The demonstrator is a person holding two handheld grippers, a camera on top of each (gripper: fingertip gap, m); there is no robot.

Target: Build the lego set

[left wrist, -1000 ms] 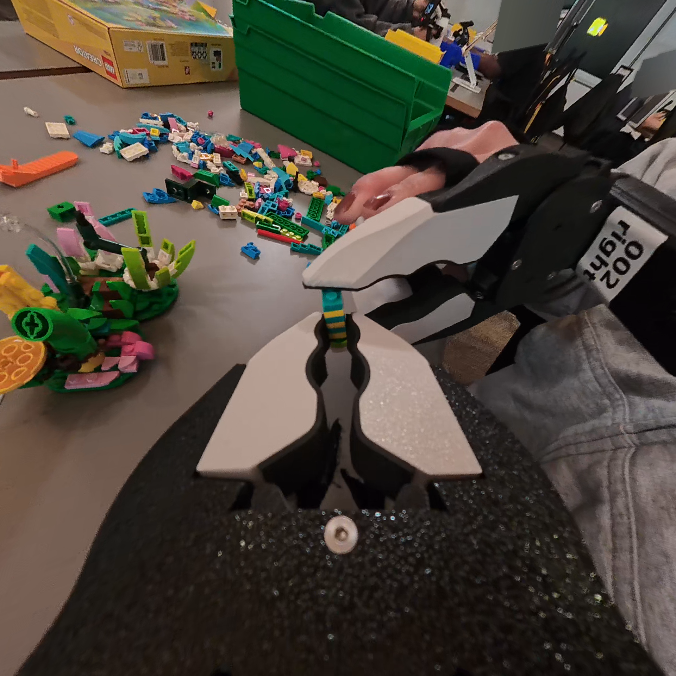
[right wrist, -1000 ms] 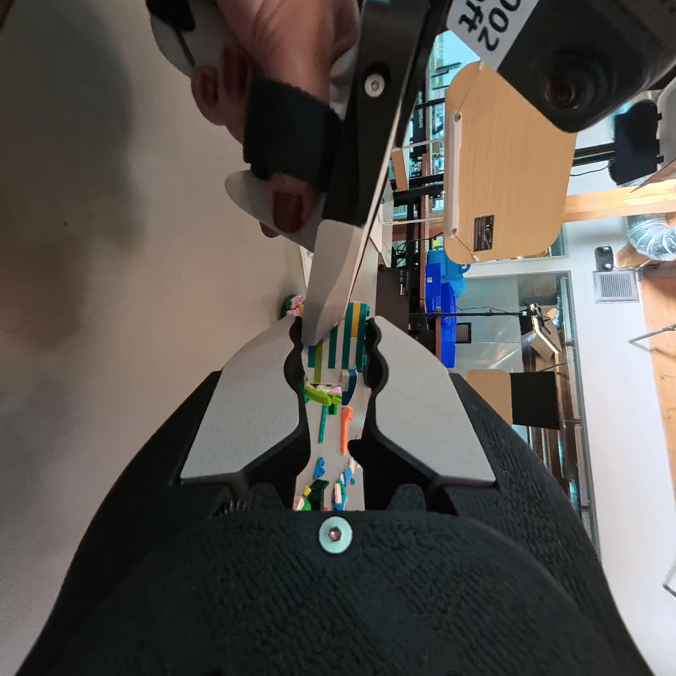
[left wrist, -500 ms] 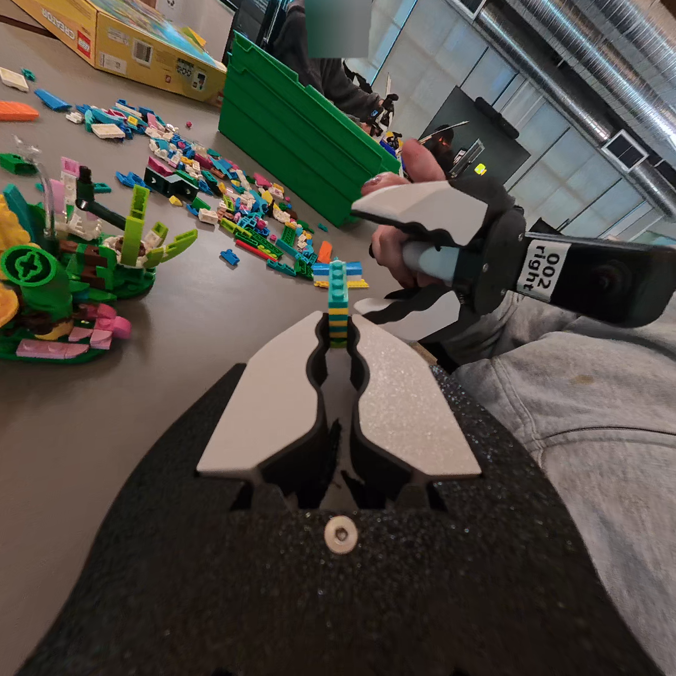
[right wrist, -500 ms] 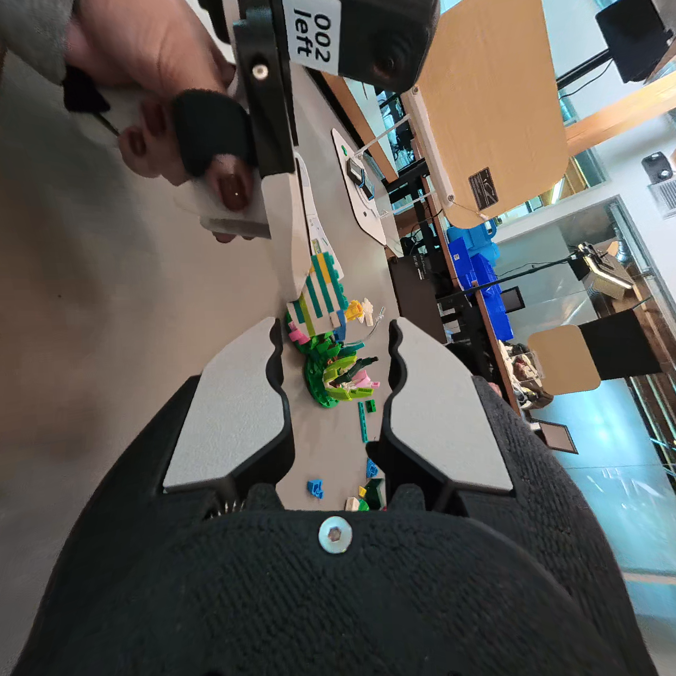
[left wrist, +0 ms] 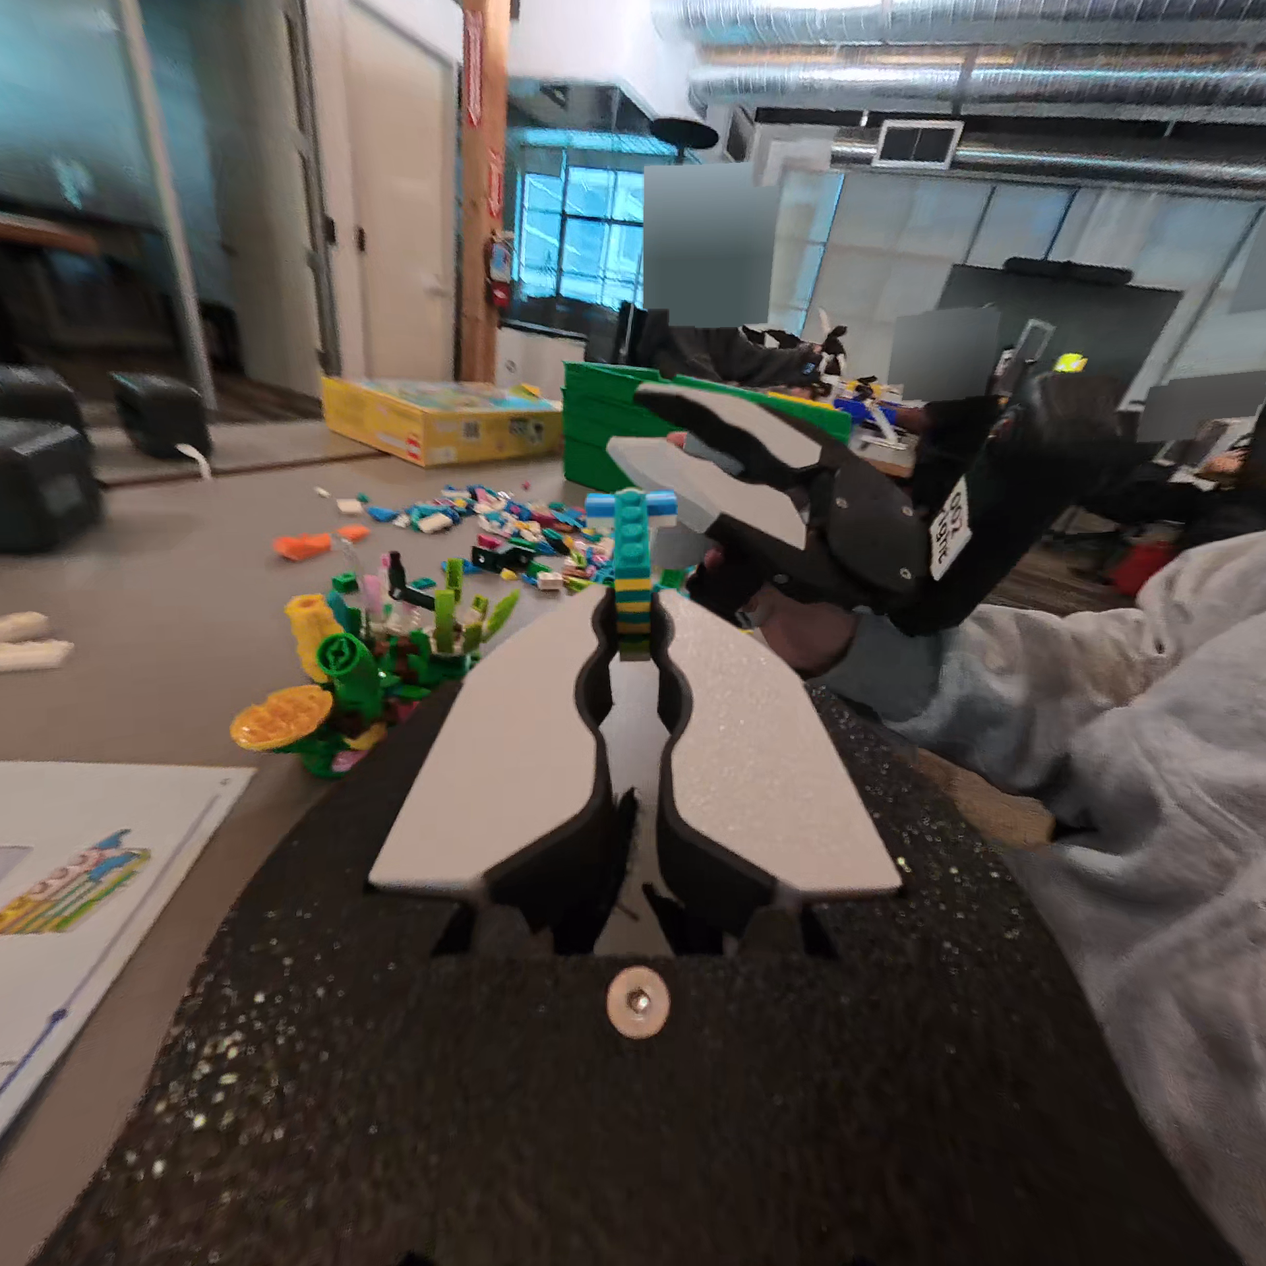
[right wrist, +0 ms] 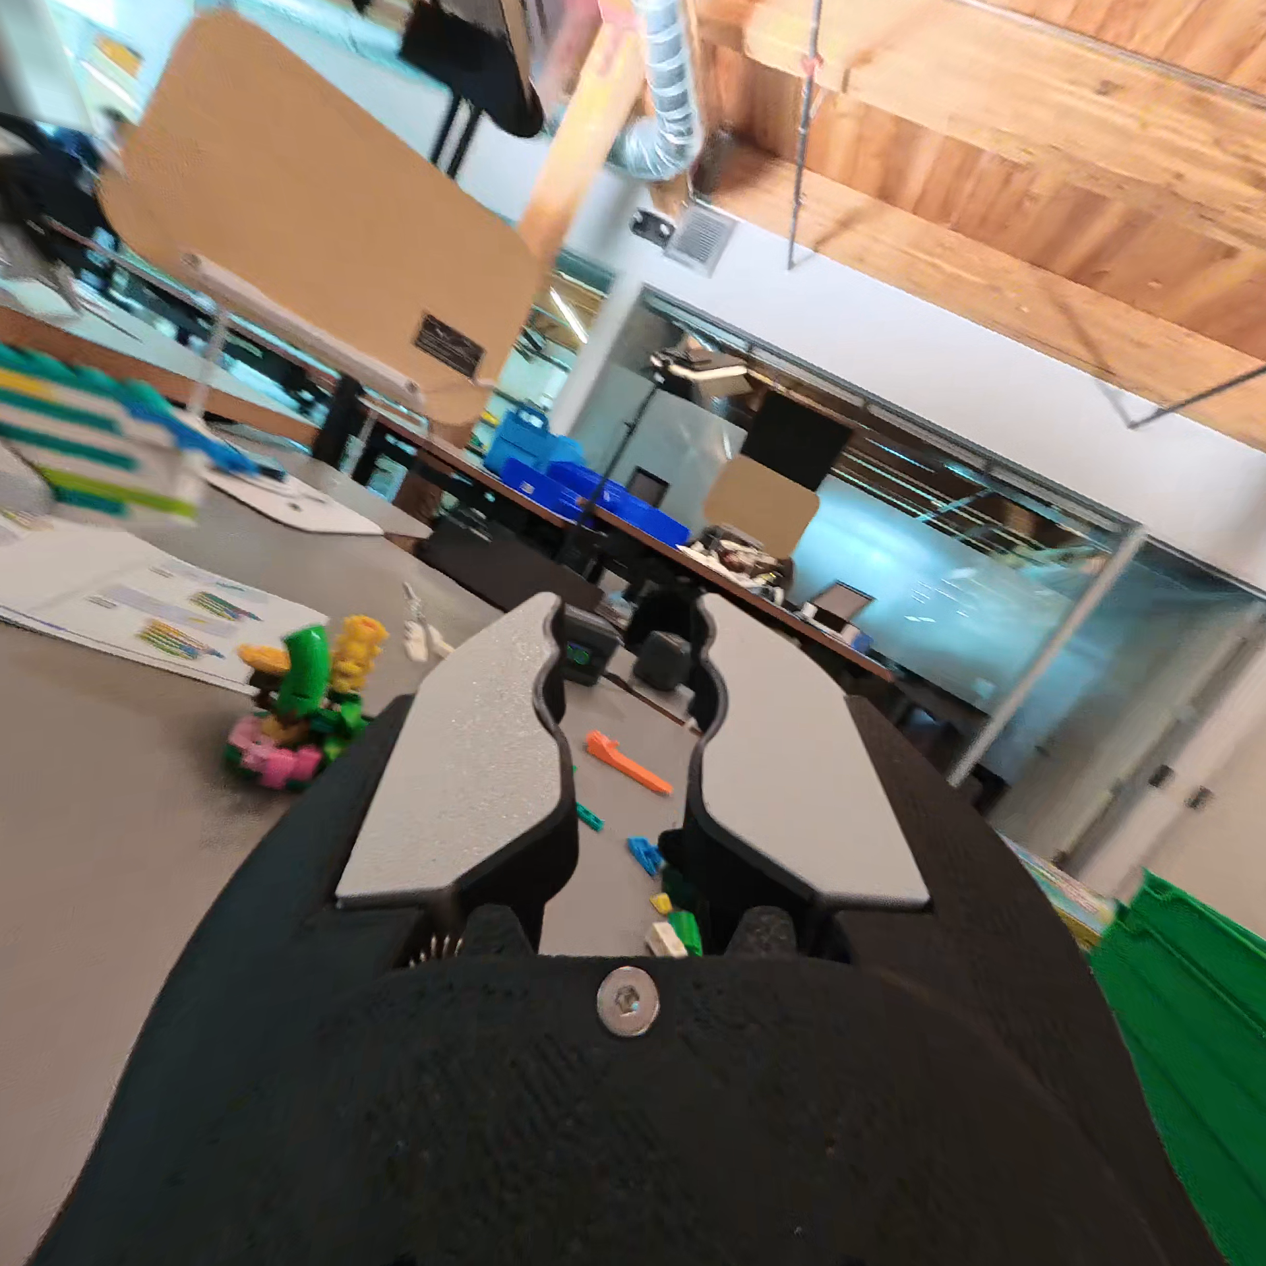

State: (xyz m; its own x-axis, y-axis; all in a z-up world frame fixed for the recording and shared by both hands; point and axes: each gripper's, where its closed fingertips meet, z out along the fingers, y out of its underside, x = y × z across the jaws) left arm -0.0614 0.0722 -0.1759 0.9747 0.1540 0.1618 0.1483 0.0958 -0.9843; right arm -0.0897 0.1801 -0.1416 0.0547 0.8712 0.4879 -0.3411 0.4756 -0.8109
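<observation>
One striped brick stack [left wrist: 631, 589] sits pinched upright between the left gripper [left wrist: 631, 620] fingers, raised over the table [left wrist: 171, 616]. Right gripper [right wrist: 627, 640] fingers stand apart on nothing. Flower model [left wrist: 356, 664] stands built; many loose bricks [left wrist: 493, 527] lie unused.

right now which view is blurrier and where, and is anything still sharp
Right wrist view: motion smear throughout, worst on the striped brick stack at left and the green bin; its own fingers stay crisp. Left wrist view: milder, soft background, loose bricks slightly smeared.
</observation>
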